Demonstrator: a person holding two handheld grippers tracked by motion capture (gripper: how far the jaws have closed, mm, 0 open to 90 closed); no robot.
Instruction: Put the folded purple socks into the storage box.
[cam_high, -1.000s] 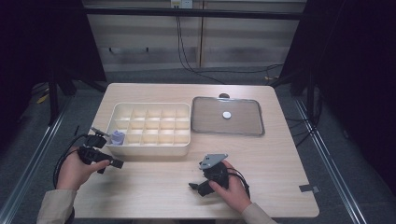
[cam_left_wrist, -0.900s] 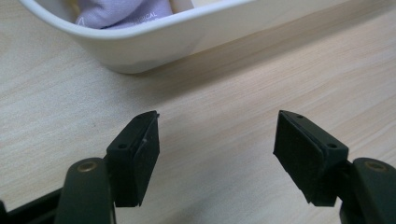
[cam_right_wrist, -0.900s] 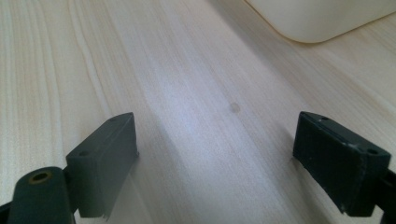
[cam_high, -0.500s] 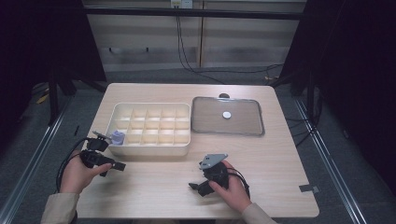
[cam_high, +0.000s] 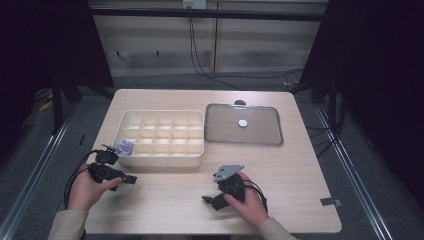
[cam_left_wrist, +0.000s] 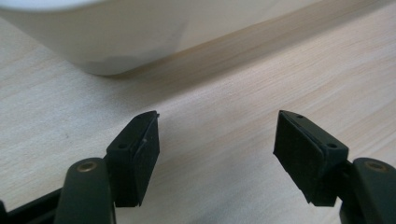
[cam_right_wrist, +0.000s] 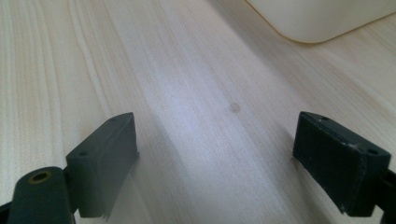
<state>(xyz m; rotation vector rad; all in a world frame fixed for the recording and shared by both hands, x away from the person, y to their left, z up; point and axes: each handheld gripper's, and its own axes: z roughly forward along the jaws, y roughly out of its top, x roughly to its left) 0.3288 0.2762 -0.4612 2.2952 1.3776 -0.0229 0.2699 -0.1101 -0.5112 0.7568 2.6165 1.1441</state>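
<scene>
On a pale wooden table (cam_high: 165, 200), the largest piece is a cream compartment tray (cam_high: 161, 138), a grid of small cells standing left of centre. Just right of the compartment tray, close beside it but apart, lies a shallow grey metal tray (cam_high: 265, 140) with one small white disc (cam_high: 242, 122) resting near its middle. In the compartment tray's near-left corner cell sits a small lilac object (cam_high: 127, 146), too small to identify.

Near the compartment tray's front-left corner, a person's left hand (cam_high: 85, 187) holds the left gripper (cam_high: 127, 178) low over the table, its tips pointing along the tray's front wall. In the left gripper view, the left gripper (cam_left_wrist: 217, 149) has its two black jaws spread well apart with bare wood between them and nothing gripped; the rounded cream corner of the compartment tray (cam_left_wrist: 126, 32) rises just ahead.

In front of the compartment tray's right end and clear of it, the person's right hand (cam_high: 250, 202) holds the right gripper (cam_high: 209, 201), topped by a grey three-cornered plate, with tips turned leftward. In the right gripper view, the right gripper (cam_right_wrist: 217, 154) also stands wide open and empty, only wood grain showing between its pads, while a corner of the compartment tray (cam_right_wrist: 322, 18) shows farther off at upper right.
</scene>
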